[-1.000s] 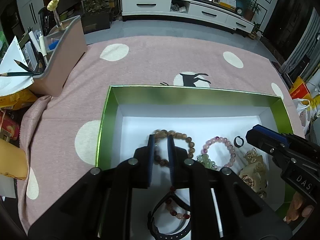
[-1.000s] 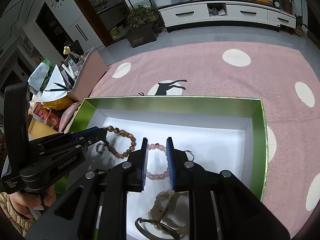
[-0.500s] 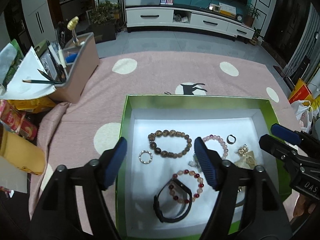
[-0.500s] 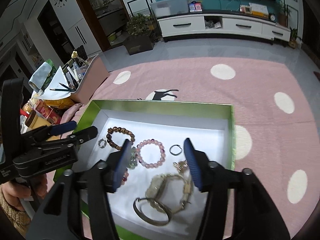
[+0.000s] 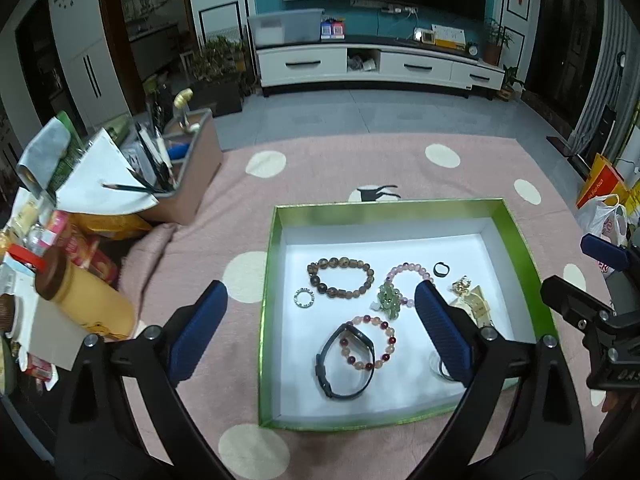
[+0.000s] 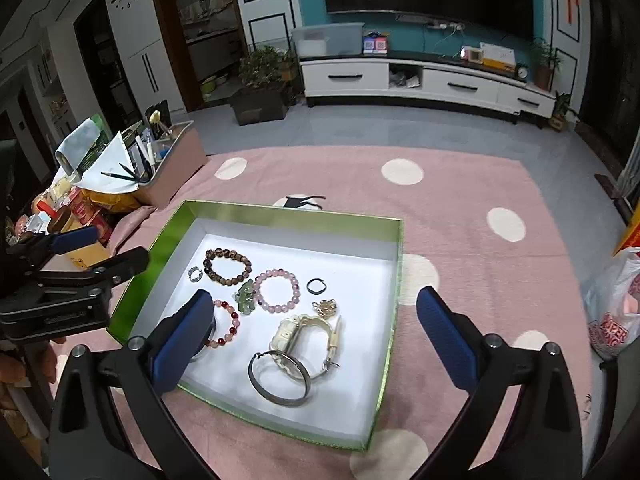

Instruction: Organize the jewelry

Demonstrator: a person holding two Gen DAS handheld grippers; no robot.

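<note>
Both the left gripper (image 5: 320,320) and right gripper (image 6: 314,326) (jaws spread wide, empty) hover above the green tray (image 6: 394,276) of bracelets.

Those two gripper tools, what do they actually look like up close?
Both are matte black plastic. Each left gripper and right gripper has two angular arms fastened with silver screws and ending in fingers faced with ribbed dark-blue pads. From the side, the left body carries faint white lettering, too small to read. No cables show. A bare hand grips it.
</note>
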